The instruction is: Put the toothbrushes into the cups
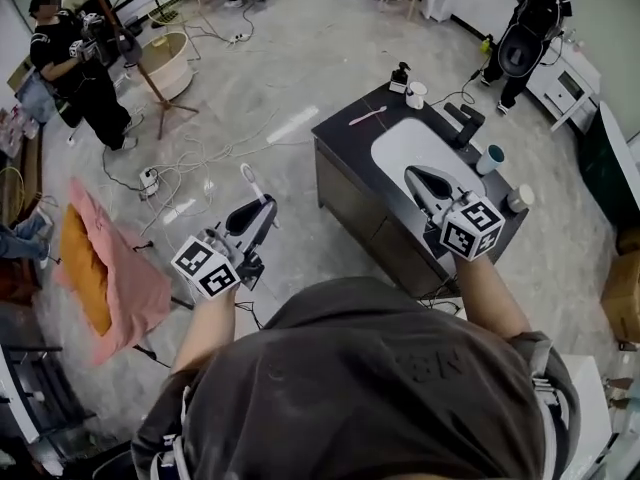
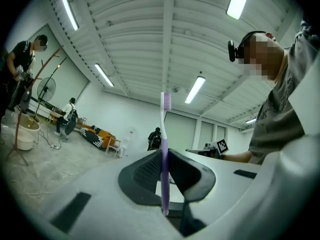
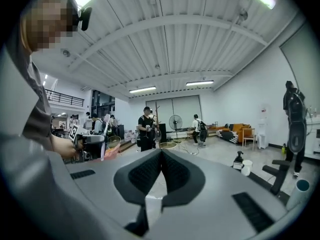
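Over the floor (image 1: 300, 48), left tongs (image 1: 266, 204) cover most of the toothbrush (image 1: 248, 174).

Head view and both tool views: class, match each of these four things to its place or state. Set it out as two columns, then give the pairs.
Things:
1. purple toothbrush
2. pink toothbrush
3. teal cup
4. right tool

Places or states:
A. standing on the counter beside the sink
B. shut, with nothing between its jaws
C. clamped upright in the left tool
D. lying flat on the dark counter

Pairs: 1-C, 2-D, 3-A, 4-B.
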A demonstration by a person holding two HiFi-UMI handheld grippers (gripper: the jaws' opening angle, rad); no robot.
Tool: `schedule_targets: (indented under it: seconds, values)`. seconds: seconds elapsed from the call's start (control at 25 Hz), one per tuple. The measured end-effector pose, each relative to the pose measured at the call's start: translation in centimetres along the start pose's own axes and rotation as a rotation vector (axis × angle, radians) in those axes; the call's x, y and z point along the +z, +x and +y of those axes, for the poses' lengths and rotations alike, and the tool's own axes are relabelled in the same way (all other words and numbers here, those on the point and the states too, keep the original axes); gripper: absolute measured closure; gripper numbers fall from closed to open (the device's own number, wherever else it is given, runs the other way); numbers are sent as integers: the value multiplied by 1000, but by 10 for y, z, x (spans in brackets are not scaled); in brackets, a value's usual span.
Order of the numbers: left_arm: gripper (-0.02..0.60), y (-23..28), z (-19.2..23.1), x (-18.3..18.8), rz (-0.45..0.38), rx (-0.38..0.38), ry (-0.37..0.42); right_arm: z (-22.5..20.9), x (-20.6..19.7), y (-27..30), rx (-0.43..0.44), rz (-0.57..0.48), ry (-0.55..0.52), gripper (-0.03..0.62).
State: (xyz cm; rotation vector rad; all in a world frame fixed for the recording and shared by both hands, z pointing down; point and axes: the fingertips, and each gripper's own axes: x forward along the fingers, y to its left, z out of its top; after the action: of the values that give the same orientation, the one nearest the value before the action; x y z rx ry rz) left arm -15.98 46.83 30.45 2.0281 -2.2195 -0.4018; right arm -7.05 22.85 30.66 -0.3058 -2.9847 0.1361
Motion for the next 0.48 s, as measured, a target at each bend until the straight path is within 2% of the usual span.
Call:
schedule_targets:
  seconds: [0.2,0.48]
  values:
    - [543,10,75,20,11,-29,-17,-15,10,67,-39,18,7,602]
    - [543,49,130,27,29,-44,-40,-57,6,108,-62,47,28,602]
